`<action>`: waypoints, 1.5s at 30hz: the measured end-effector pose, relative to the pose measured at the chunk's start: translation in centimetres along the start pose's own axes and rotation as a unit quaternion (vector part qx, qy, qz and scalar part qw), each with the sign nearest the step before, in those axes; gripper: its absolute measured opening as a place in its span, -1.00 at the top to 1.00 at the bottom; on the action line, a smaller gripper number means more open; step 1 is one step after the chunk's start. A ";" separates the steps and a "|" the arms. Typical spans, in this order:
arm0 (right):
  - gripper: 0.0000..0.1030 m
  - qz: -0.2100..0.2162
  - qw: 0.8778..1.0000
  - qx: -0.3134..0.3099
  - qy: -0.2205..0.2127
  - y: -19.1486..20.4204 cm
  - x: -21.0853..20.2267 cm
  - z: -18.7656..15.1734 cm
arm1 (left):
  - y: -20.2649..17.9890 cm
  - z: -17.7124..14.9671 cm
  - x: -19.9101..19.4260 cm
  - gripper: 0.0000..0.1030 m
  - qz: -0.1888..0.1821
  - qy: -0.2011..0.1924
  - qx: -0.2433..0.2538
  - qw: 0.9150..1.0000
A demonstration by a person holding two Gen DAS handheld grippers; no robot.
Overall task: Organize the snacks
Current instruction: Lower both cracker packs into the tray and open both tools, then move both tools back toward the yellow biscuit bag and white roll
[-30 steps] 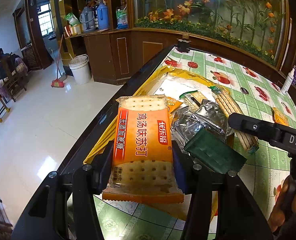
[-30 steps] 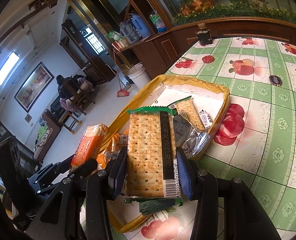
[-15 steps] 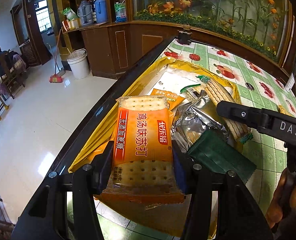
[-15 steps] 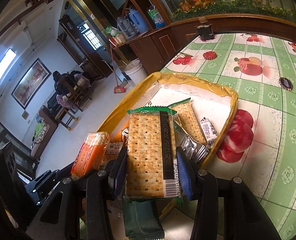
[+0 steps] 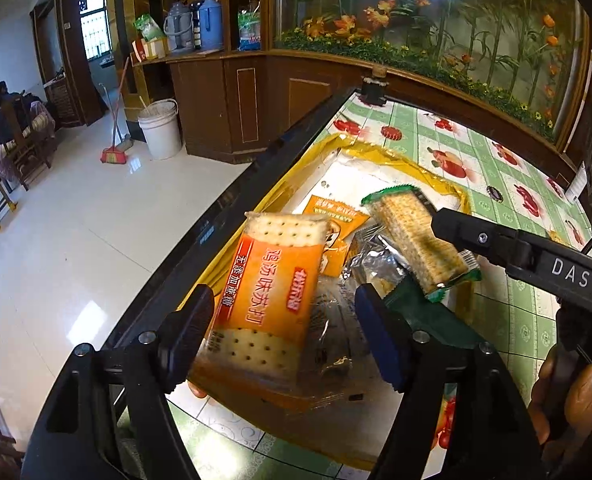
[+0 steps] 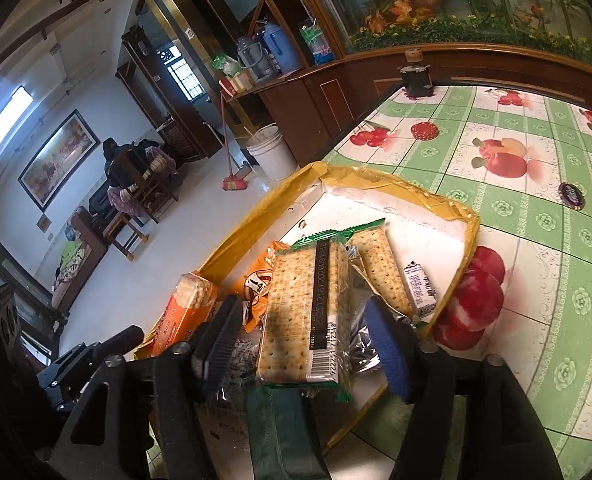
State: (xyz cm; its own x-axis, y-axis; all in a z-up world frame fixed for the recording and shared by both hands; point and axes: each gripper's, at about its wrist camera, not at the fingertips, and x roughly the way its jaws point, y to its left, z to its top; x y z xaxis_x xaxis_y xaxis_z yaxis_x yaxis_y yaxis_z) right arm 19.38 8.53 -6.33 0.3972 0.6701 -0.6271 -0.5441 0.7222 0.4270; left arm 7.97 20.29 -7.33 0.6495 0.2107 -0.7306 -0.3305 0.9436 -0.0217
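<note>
Fingers (image 5: 379, 336) of both grippers have just opened, releasing cracker packs (image 5: 270, 300).

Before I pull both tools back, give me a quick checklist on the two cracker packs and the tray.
1. Left tool open, jaws just widened: ok.
2. Orange cracker pack free of the pads: cannot tell, it leans on the left one.
3. Right tool open, jaws just widened: ok.
4. Green cracker pack clear of both pads: ok.
5. Both packs over the yellow-rimmed tray: ok.
6. Packs settled flat: not ok, both tilted.
</note>
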 end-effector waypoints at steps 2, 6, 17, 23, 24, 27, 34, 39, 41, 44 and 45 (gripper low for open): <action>-0.35 -0.001 1.000 0.005 -0.007 -0.3 -0.9 -0.1 | -0.4 0.1 -0.7 -0.49 0.000 -0.007 0.005 1.000; -0.39 -0.008 1.000 0.014 -0.024 -1.2 -3.3 -0.6 | -1.3 0.1 -1.9 -0.55 -0.005 -0.019 0.016 1.000; -0.43 -0.046 0.996 0.053 -0.063 -5.9 -10.6 -3.3 | -4.5 -0.2 -4.8 -0.55 -0.020 -0.038 0.042 0.998; -0.44 -0.069 0.991 0.084 -0.078 -9.4 -13.8 -5.2 | -7.0 -0.6 -5.4 -0.55 -0.032 -0.037 0.060 0.997; -0.45 -0.073 0.990 0.090 -0.080 -10.1 -14.3 -5.5 | -7.4 -0.6 -5.4 -0.55 -0.034 -0.036 0.064 0.997; -0.45 -0.083 0.987 0.105 -0.085 -11.8 -15.7 -6.4 | -8.7 -0.8 -5.5 -0.55 -0.040 -0.032 0.074 0.996; -0.46 -0.113 0.980 0.134 -0.092 -15.5 -18.4 -8.4 | -11.7 -1.3 -5.4 -0.55 -0.060 -0.019 0.093 0.994; -0.50 -0.135 0.973 0.158 -0.098 -18.0 -20.1 -9.5 | -14.6 -1.7 -4.9 -0.55 -0.085 -0.005 0.113 0.990; -0.52 -0.140 0.972 0.162 -0.099 -18.7 -20.5 -9.6 | -15.7 -1.8 -4.7 -0.55 -0.094 0.003 0.121 0.988; -0.53 -0.155 0.970 0.163 -0.096 -19.9 -20.9 -9.7 | -17.5 -1.7 -4.4 -0.55 -0.106 0.004 0.135 0.985; -0.54 -0.160 0.969 0.165 -0.095 -20.3 -21.0 -9.8 | -18.1 -1.7 -4.3 -0.55 -0.108 0.004 0.141 0.984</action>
State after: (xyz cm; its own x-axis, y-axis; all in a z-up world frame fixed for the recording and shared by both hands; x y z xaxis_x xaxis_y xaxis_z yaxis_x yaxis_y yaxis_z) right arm 14.83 -21.83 -8.21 0.6527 0.3991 -0.6439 -0.1174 0.8930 0.4345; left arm 10.01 1.87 -4.90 0.6782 -0.0041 -0.7349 0.0189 0.9998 0.0118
